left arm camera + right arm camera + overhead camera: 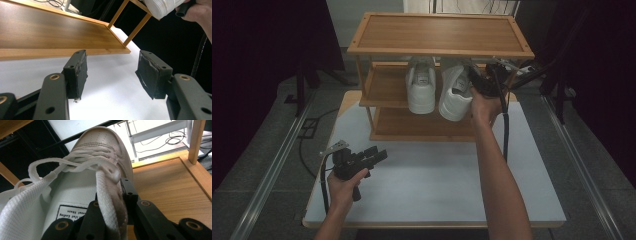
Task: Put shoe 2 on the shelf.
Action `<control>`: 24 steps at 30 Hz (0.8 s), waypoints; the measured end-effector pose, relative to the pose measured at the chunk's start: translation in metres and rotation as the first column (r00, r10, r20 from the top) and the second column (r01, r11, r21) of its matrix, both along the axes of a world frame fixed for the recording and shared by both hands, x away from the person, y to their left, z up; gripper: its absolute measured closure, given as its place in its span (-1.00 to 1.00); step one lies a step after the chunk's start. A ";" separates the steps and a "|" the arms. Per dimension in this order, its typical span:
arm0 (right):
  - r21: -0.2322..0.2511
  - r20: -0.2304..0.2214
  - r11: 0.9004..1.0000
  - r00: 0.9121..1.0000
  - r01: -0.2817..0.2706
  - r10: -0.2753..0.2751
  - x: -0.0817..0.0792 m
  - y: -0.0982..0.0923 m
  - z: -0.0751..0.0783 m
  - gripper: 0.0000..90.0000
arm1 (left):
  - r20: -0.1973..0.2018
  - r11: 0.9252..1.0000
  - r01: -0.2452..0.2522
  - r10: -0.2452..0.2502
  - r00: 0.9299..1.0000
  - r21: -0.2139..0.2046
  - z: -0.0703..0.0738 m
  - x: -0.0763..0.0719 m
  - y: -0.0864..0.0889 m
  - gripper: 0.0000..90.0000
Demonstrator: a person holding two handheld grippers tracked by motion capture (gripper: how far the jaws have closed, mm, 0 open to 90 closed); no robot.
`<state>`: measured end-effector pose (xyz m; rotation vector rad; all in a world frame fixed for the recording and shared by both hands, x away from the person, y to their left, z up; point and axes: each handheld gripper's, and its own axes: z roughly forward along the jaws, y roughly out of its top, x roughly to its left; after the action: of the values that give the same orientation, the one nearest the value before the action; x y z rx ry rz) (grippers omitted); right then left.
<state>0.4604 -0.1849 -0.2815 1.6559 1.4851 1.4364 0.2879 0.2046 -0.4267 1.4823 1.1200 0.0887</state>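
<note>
Two white sneakers are at the middle shelf (384,87) of a wooden shoe rack (439,32). The left sneaker (421,90) rests on that shelf, heel toward me. The right sneaker (454,97) (95,170) is tilted, and my right gripper (474,82) (111,195) is shut on its side wall near the collar, one jaw inside the shoe and one outside. Its heel (162,7) appears at the top of the left gripper view. My left gripper (382,154) (112,67) hovers over the white table (437,180), open with nothing between its pads.
The rack stands at the table's far end with a bare top shelf and a bare bottom shelf (50,37). A black cable (505,130) hangs from the right gripper. Dark curtains flank the scene, and floor rails run along both sides.
</note>
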 end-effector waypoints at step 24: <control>0.028 0.051 0.998 0.997 -0.054 0.052 0.002 0.013 -0.006 0.49 | 0.002 1.000 -0.002 0.002 1.000 0.004 0.000 -0.002 0.002 -0.08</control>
<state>0.4627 -0.1720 -0.2872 1.5968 1.4978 1.5234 0.2863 0.2067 -0.4267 1.4848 1.1203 0.0934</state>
